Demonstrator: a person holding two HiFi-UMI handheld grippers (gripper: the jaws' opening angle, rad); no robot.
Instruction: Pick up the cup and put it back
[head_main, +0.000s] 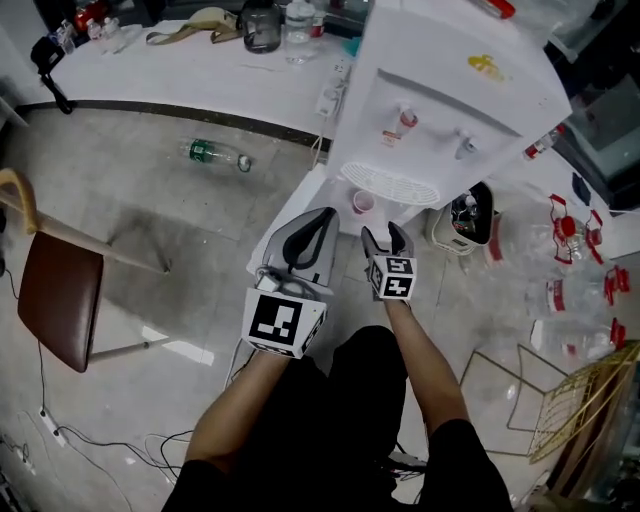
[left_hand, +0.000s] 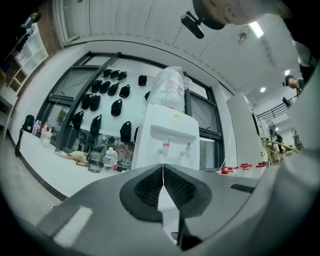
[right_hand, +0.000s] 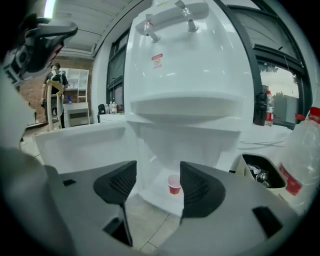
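A small red cup (head_main: 362, 203) stands upright on the white base plate below the water dispenser (head_main: 440, 110); in the right gripper view the cup (right_hand: 174, 184) shows ahead, seen just inside the right jaw. My right gripper (head_main: 386, 240) is open, short of the cup, with nothing between its jaws. My left gripper (head_main: 315, 232) is shut, pads touching, holding nothing, level with the right one and to its left; in its own view the left gripper (left_hand: 162, 185) points at the dispenser (left_hand: 167, 137).
A wooden chair (head_main: 55, 290) stands at left, a plastic bottle (head_main: 215, 154) lies on the floor, and a white counter (head_main: 170, 70) runs along the back. Water bottles (head_main: 570, 270) with red caps and a gold wire rack (head_main: 580, 410) crowd the right. A small bin (head_main: 465, 222) sits beside the dispenser.
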